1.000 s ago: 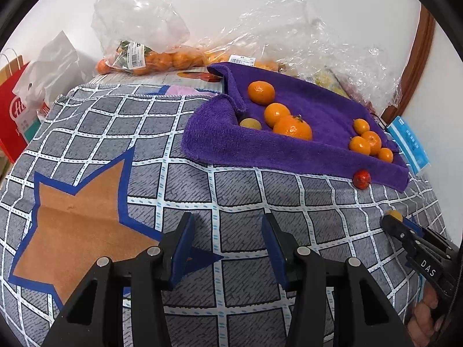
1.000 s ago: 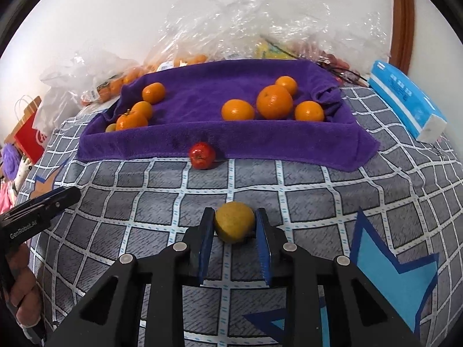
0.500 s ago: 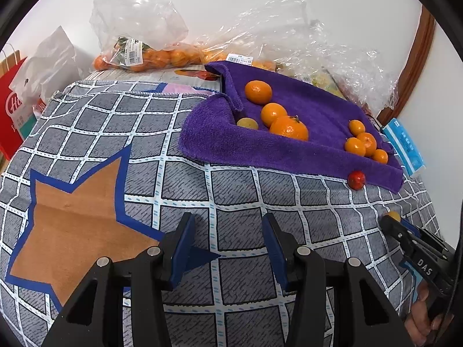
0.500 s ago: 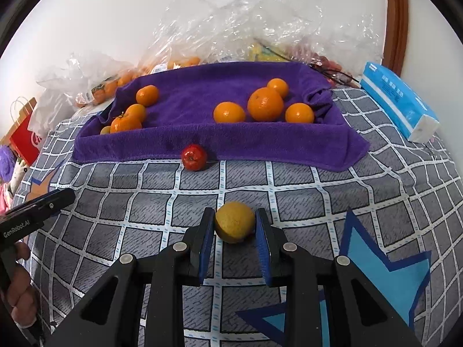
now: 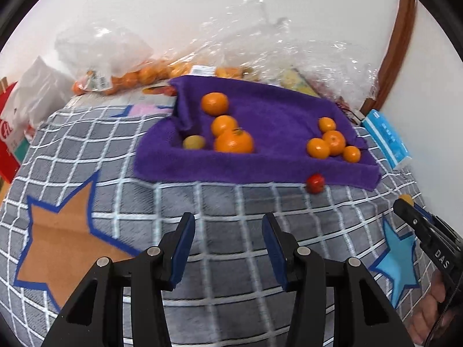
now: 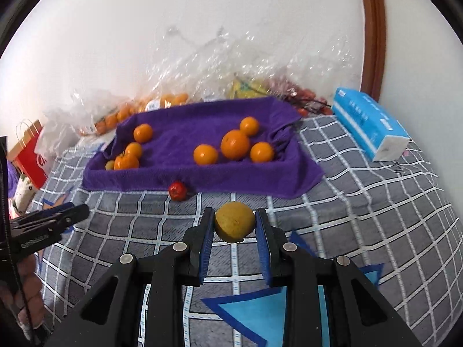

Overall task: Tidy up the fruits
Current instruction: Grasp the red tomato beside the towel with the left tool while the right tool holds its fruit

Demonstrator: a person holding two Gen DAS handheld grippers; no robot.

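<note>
My right gripper [image 6: 235,225] is shut on a yellow-green round fruit [image 6: 235,225], held above the checked cloth. Ahead lies a purple towel [image 6: 179,121] with several oranges: one group [image 6: 235,144] at its right, another [image 6: 127,160] at its left beside a small yellow fruit [image 6: 109,164]. A small red fruit [image 6: 178,190] rests on the cloth at the towel's front edge. My left gripper [image 5: 228,231] is open, nothing between its fingers, over the cloth short of the towel [image 5: 260,110]. The red fruit [image 5: 315,182] and right gripper tip [image 5: 405,202] show at its right.
Clear plastic bags of oranges [image 5: 127,76] and other produce [image 6: 246,86] line the wall behind the towel. A blue tissue pack [image 6: 367,121] lies at the right, a red paper bag [image 6: 27,150] at the left. The grey checked cloth [image 5: 115,150] bears star patches.
Both grippers have risen and pulled back a little, so the towel and fruit look farther away. The right gripper has kept its hold on the yellow-green fruit; the left stays open.
</note>
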